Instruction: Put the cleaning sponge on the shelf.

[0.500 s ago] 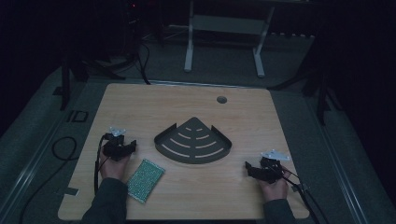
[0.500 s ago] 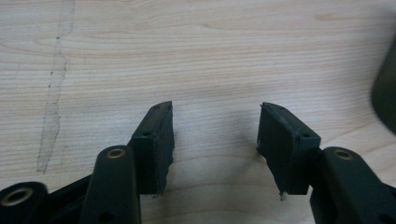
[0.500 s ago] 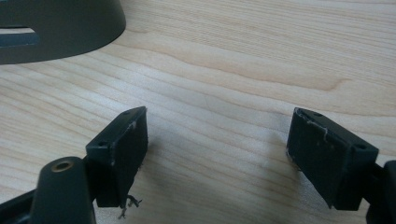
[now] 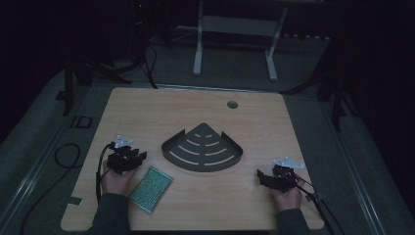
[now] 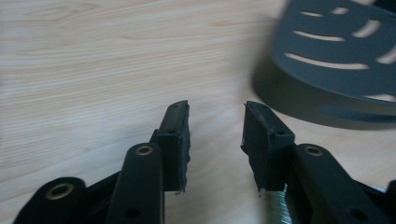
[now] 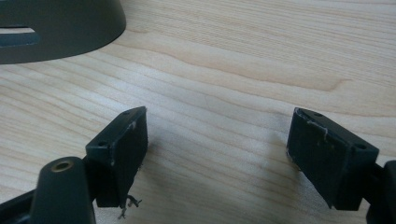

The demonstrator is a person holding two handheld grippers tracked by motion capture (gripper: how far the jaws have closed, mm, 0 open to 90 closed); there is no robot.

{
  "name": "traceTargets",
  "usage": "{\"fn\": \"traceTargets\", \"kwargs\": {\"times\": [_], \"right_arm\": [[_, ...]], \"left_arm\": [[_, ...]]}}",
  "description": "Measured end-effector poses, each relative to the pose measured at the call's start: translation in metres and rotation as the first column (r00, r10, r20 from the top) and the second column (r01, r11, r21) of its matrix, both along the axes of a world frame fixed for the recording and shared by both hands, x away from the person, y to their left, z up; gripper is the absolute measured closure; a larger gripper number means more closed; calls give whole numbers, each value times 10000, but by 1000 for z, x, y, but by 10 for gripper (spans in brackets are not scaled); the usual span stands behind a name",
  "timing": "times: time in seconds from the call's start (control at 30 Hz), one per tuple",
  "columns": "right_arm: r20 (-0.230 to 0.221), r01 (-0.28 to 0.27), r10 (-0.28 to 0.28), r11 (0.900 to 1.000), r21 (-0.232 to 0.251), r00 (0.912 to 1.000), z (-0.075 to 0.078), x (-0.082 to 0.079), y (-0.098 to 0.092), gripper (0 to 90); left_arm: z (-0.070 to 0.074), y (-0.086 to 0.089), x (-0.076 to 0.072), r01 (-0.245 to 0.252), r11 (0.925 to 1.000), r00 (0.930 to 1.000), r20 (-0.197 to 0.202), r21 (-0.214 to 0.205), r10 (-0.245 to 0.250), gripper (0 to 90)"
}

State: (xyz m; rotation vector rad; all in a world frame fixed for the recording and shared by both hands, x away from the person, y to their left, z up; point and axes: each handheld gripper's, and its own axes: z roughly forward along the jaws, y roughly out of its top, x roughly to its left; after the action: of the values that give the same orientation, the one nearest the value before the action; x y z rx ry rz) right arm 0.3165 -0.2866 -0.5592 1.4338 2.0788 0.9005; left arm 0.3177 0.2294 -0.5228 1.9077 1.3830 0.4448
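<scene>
A dark grey fan-shaped slotted tray (image 4: 203, 147) lies in the middle of the wooden table (image 4: 161, 110). A green sponge (image 4: 150, 182) lies flat near the front left. My left gripper (image 4: 141, 157) rests on the table just left of the sponge and is open with nothing between its jaws. In the left gripper view the left gripper (image 5: 215, 135) points at bare wood, with the tray (image 5: 336, 56) at upper right and a sliver of sponge (image 5: 275, 205) at the bottom. My right gripper (image 4: 262, 177) sits front right, wide open and empty. The right gripper view shows the right gripper (image 6: 217, 154) over bare wood, the tray's wall (image 6: 60, 32) at upper left.
A round hole (image 4: 232, 104) pierces the table near its far edge. Beyond the table stands a white metal frame (image 4: 235, 29) on a dark floor. Cables (image 4: 63, 156) trail off the table's left side.
</scene>
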Motion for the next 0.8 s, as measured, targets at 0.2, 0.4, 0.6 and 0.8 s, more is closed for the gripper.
{"fn": "traceTargets", "kwargs": {"times": [0.2,0.4,0.6,0.8], "right_arm": [[2,-2,2,10000,3,10000,0,0,0,200],[-5,-7,7,10000,-8,10000,0,0,0,200],[-5,-10,10,10000,-12,10000,0,0,0,200],[1,-10,10,10000,-12,10000,0,0,0,200]], "left_arm": [[4,-16,-16,1027,9919,9946,72,741,-1035,770],[10,-26,-38,1542,9836,9878,69,937,-1555,860],[15,-31,-54,1916,9774,9813,-342,894,-1893,892],[11,-30,-61,2269,9716,9716,-842,679,-2210,891]]}}
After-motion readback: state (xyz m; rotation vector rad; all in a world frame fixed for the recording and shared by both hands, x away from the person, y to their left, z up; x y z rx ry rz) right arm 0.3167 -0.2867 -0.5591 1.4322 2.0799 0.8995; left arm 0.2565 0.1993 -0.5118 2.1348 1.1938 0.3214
